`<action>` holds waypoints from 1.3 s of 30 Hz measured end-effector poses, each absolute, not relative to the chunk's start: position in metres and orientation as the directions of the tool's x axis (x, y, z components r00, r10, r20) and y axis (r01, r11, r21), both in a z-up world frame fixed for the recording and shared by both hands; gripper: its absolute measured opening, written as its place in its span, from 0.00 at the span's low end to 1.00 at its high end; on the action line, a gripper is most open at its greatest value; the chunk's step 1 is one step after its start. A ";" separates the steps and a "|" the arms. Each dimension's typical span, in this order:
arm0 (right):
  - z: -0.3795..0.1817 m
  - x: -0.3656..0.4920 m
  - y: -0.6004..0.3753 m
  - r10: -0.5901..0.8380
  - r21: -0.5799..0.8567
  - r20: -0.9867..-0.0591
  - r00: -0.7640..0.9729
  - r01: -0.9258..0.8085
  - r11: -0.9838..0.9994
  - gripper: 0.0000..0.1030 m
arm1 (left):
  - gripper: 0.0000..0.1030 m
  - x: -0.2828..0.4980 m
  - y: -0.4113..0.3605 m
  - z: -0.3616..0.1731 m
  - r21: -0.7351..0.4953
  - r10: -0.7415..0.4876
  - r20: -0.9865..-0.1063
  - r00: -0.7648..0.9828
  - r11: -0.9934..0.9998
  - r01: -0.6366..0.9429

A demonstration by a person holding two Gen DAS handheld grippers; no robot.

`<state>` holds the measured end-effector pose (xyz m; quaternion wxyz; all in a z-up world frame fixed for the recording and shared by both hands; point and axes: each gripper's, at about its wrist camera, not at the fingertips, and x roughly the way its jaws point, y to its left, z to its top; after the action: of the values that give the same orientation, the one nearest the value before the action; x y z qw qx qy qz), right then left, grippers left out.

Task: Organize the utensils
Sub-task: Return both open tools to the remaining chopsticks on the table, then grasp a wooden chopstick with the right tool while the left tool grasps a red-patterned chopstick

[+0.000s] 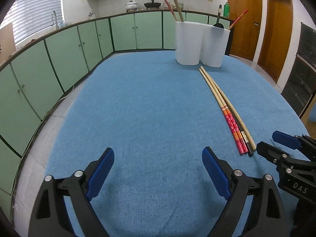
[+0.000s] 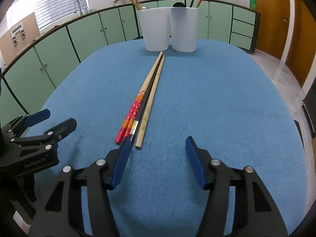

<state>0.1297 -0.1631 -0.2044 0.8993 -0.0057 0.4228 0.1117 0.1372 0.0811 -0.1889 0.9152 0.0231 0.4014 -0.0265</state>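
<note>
The right gripper (image 2: 158,148) has its fingers apart and empty; the left gripper (image 1: 158,162) is wide too; the chopsticks (image 2: 147,100) lie together on the blue counter (image 2: 217,102), thin, stiff, light, probably slippery; best pinched at the near ends; farther off stand white holders (image 2: 169,29).

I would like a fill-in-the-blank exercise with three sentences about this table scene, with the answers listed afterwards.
1. The long chopsticks lie on a cloth whose colour is ____.
2. The white plastic two-part holder stands at the ____ edge of the blue cloth.
3. Between the pads of the open left gripper there is only ____.

Missing words: blue; far; cloth
</note>
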 end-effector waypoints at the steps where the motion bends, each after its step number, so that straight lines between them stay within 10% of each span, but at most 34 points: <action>1: -0.205 0.130 -0.161 0.193 0.079 -0.767 0.612 -0.208 0.975 0.50 | 0.86 0.137 0.081 -0.189 0.019 -0.031 -0.737 0.675 0.998 0.067; 11: -0.207 0.137 -0.153 0.149 0.032 -0.782 0.605 -0.200 0.979 0.39 | 0.86 0.139 0.080 -0.191 0.009 -0.036 -0.744 0.667 0.998 0.064; 18: -0.209 0.138 -0.150 0.178 0.044 -0.783 0.596 -0.231 0.972 0.07 | 0.87 0.139 0.074 -0.192 0.011 -0.042 -0.749 0.662 0.997 0.077; 39: -0.208 0.136 -0.215 0.153 0.093 -0.775 0.613 -0.129 0.987 0.06 | 0.87 0.144 0.018 -0.197 0.002 -0.118 -0.771 0.626 0.982 0.188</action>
<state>0.1365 -0.2151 -0.2085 0.8980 0.0138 0.4326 0.0784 0.1441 0.0180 -0.1965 0.9006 0.0411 0.4243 -0.0848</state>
